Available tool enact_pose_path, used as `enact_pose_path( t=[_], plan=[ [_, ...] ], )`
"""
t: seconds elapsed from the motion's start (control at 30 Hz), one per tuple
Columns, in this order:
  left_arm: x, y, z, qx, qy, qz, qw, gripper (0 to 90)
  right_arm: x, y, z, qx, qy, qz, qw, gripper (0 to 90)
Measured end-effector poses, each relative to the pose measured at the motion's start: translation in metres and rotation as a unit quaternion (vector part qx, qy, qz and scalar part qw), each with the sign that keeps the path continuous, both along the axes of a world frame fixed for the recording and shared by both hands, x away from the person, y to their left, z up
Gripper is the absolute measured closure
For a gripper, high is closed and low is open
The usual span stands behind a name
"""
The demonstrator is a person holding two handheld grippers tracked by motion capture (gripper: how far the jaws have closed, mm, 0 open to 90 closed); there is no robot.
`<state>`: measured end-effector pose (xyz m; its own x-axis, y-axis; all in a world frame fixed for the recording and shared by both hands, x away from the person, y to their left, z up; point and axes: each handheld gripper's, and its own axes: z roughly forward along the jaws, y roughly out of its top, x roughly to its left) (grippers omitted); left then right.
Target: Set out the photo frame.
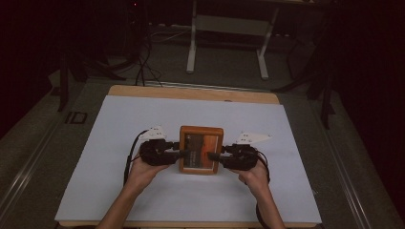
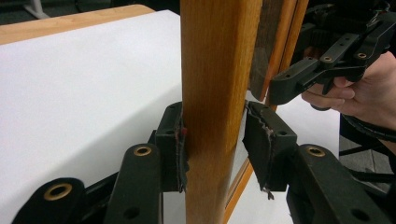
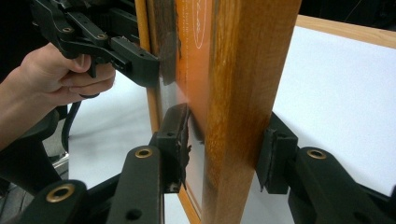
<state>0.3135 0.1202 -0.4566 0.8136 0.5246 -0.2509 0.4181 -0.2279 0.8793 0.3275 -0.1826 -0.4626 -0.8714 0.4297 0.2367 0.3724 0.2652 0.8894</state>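
Observation:
A wooden picture frame (image 1: 201,149) with an orange picture under glass lies face up, level, over the white sheet (image 1: 143,119). My left gripper (image 1: 184,153) is shut on its left side rail, and my right gripper (image 1: 212,155) is shut on its right side rail. In the left gripper view the rail (image 2: 219,70) stands between my jaws (image 2: 212,140), with the worn pads (image 2: 177,144) pressed to it. In the right gripper view the frame (image 3: 243,70) sits clamped in my gripper (image 3: 224,144), one pad on the glass, one on the back. The other gripper (image 3: 135,60) grips the far rail.
The white sheet covers a wooden table (image 1: 191,92) whose far edge shows beyond it. A white desk frame (image 1: 227,43) and cables stand on the dark floor behind. Bare sheet lies all around the frame, widest toward the far side.

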Motion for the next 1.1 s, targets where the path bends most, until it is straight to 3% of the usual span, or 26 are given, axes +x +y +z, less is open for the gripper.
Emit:
enact_pose_path(
  t=[1.1],
  plan=[
    [0.004,0.005,-0.009,0.003,0.016,0.008,0.9998,60.5,0.005,0.007,-0.012,0.0,0.028,-0.007,0.9996,58.2]
  ],
)
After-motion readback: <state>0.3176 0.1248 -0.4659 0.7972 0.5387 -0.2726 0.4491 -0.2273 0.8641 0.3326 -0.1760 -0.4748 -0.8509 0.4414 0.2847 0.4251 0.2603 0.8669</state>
